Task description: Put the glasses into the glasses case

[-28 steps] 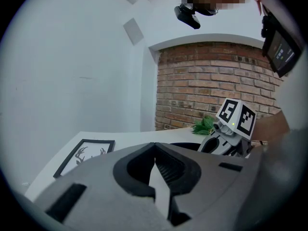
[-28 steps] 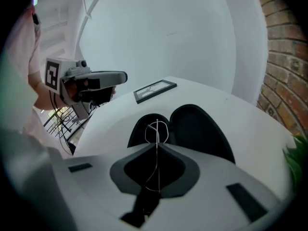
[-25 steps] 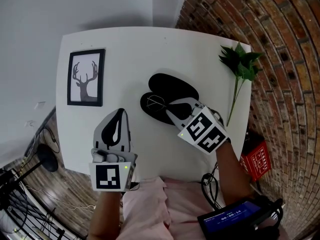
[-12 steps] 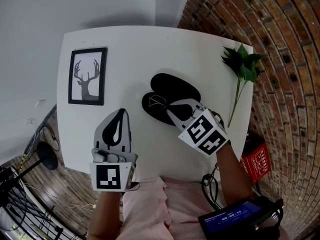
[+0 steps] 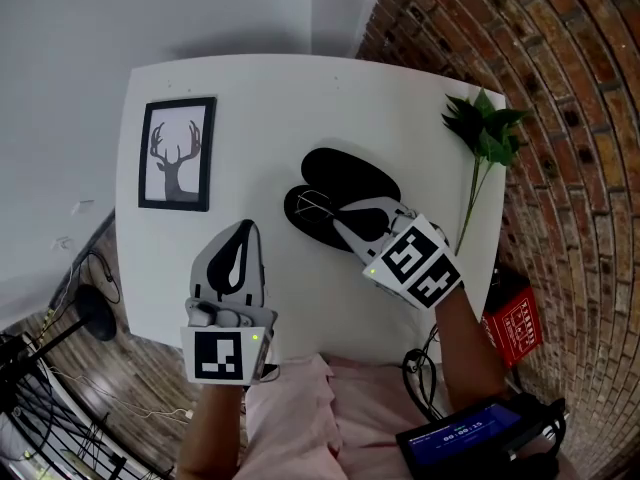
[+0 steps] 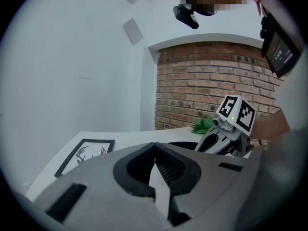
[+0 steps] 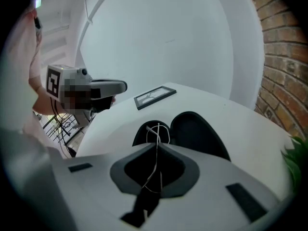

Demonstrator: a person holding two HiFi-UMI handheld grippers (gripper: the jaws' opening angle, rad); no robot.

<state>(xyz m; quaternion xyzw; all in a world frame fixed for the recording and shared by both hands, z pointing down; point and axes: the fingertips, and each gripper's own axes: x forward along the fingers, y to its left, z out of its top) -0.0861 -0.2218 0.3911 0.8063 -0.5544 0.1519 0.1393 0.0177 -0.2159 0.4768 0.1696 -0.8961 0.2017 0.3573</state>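
1. My right tool (image 5: 339, 227) pinches the thin glasses (image 7: 157, 130) just at the open glasses case (image 5: 352, 175).
2. I should lower them slowly, flat, then let go.
3. My left tool (image 5: 240, 230) is closed, holding nothing.

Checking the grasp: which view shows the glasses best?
Right gripper view. The thin wire glasses run up between the shut jaws of the right gripper, at the open case. Head view shows only a faint wire outline there; left gripper view shows none of them.
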